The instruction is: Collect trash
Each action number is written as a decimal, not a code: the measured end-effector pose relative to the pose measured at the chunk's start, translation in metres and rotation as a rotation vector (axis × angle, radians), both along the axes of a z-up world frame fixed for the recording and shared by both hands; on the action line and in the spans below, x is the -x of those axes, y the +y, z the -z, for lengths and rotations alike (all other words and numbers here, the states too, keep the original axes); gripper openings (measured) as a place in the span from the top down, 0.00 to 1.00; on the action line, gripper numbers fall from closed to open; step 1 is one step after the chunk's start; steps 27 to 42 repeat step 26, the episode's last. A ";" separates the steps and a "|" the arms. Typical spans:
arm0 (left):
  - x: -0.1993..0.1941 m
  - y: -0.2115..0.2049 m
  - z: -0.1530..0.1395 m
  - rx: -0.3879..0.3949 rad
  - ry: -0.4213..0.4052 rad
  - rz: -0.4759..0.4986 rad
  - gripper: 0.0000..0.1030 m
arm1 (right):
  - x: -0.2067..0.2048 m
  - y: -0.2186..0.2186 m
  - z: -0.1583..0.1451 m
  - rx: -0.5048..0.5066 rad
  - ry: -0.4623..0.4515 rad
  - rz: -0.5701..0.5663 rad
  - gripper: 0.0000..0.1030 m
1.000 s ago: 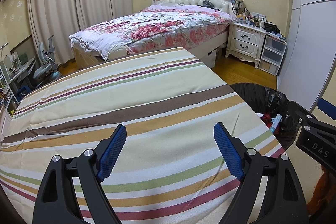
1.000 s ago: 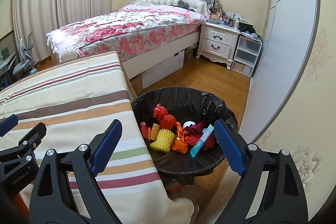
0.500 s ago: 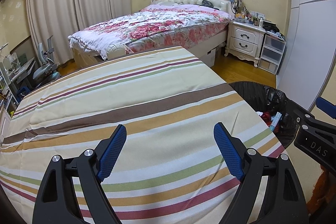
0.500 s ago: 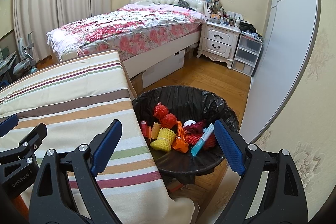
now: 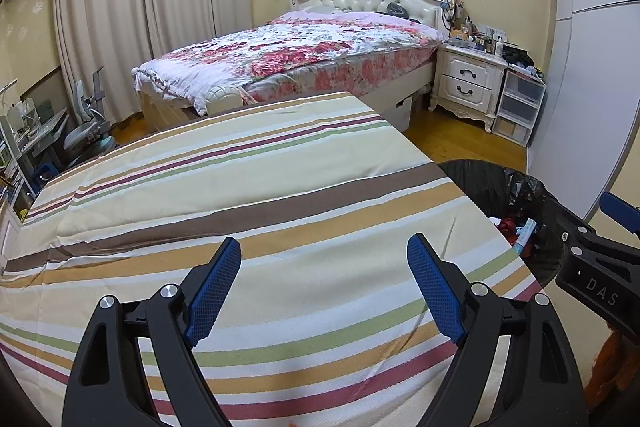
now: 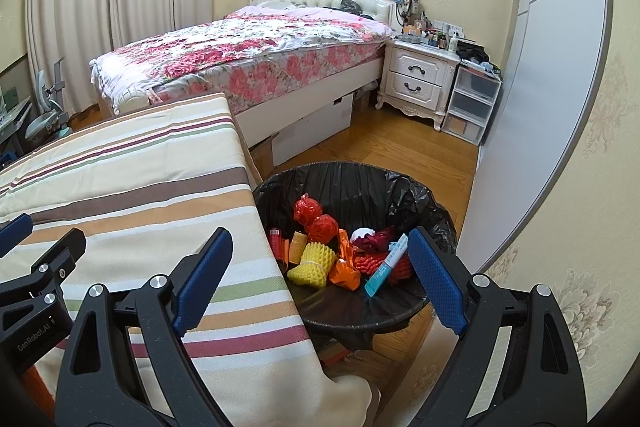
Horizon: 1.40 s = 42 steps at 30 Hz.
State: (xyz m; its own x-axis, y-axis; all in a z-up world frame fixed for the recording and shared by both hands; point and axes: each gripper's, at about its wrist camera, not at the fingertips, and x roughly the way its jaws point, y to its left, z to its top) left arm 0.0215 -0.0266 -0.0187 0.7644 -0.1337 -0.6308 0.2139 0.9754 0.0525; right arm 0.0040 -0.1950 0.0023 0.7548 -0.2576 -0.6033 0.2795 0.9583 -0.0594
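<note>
- Black-lined trash bin (image 6: 400, 195) stands on the wooden floor (image 6: 380, 147), touching the striped table cloth's (image 5: 248, 195) edge; inside lie yellow foam net (image 6: 314, 261), red wrappers (image 6: 316, 221), a blue tube (image 6: 386, 267).
- Left gripper (image 5: 324, 285) is wide open, empty, over the cloth.
- Right gripper (image 6: 320, 277) is wide open, empty, above the bin.

Striped cloth (image 5: 240, 211) covers near surface; floral bed (image 6: 248, 55) beyond; white nightstand (image 6: 416, 83) beside it; curtains (image 5: 132, 7) drawn.

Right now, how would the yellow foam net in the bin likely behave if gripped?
The yellow foam net looks like soft open mesh, so it would probably squash and weigh little. Its ribbed surface seems unlikely to slip. It rests loosely on other trash, so neighbours may shift.
</note>
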 end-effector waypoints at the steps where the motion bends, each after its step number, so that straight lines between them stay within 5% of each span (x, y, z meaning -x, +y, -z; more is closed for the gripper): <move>1: -0.001 0.000 -0.001 0.000 0.001 0.000 0.20 | 0.000 0.000 0.000 0.000 0.001 0.000 0.15; 42: -0.020 0.035 0.012 -0.015 0.080 -0.104 0.17 | -0.010 0.036 0.013 0.012 0.042 -0.095 0.15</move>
